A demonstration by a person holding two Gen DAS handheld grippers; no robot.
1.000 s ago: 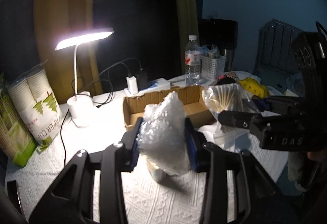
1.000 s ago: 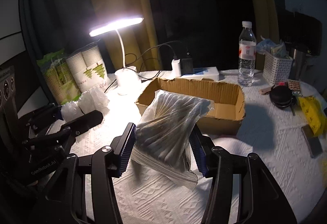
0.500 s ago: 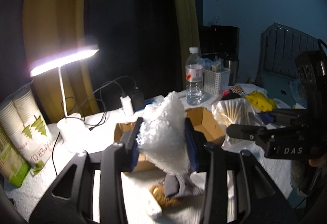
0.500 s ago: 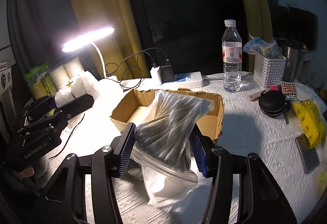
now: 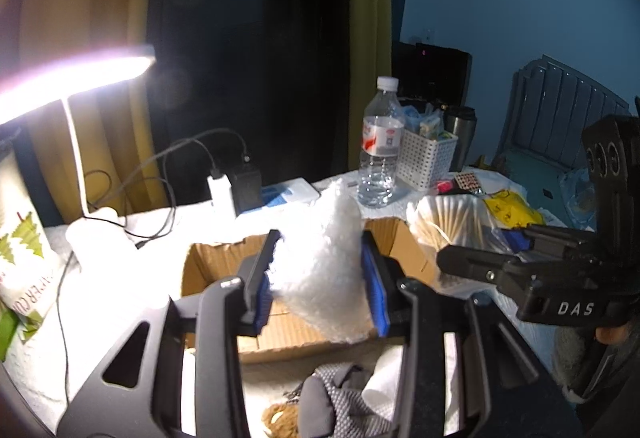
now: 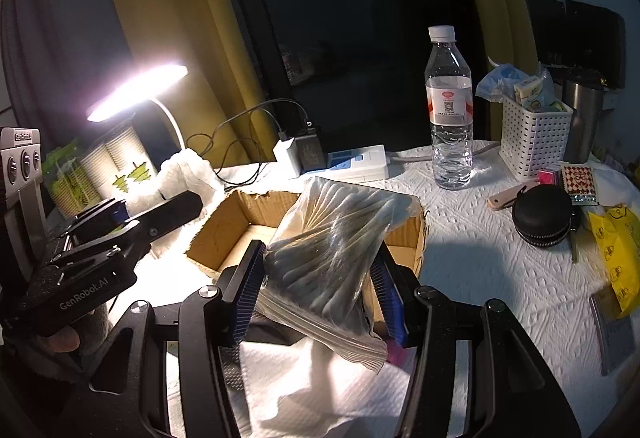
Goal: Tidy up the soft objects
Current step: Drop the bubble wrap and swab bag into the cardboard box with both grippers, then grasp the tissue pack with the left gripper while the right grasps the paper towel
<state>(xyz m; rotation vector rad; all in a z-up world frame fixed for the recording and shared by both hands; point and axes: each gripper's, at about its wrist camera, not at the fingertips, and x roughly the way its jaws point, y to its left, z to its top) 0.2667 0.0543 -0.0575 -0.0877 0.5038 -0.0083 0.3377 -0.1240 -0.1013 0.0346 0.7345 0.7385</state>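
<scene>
My left gripper [image 5: 320,278] is shut on a crumpled wad of white bubble wrap [image 5: 320,262] and holds it in the air in front of the open cardboard box [image 5: 216,262]. My right gripper [image 6: 320,286] is shut on a clear zip bag of cotton swabs [image 6: 328,254], held above the near edge of the same box [image 6: 236,222]. The left gripper also shows at the left of the right wrist view [image 6: 132,222]. The right gripper with its bag shows at the right of the left wrist view [image 5: 472,258]. Soft items, a grey knit piece [image 5: 340,402] and a brown plush [image 5: 280,418], lie below the left gripper.
A lit desk lamp [image 6: 136,94] stands at the back left beside packs of paper cups [image 6: 116,162]. A water bottle [image 6: 448,110], a white basket [image 6: 536,142], a power strip [image 6: 356,166], a black round case [image 6: 544,214] and a yellow bag [image 6: 616,242] sit on the white tablecloth [image 6: 480,270].
Both grippers have risen and moved forward toward the box, each still holding its item. The box now sits nearer and lower in both views; the soft items came into view below the left gripper.
</scene>
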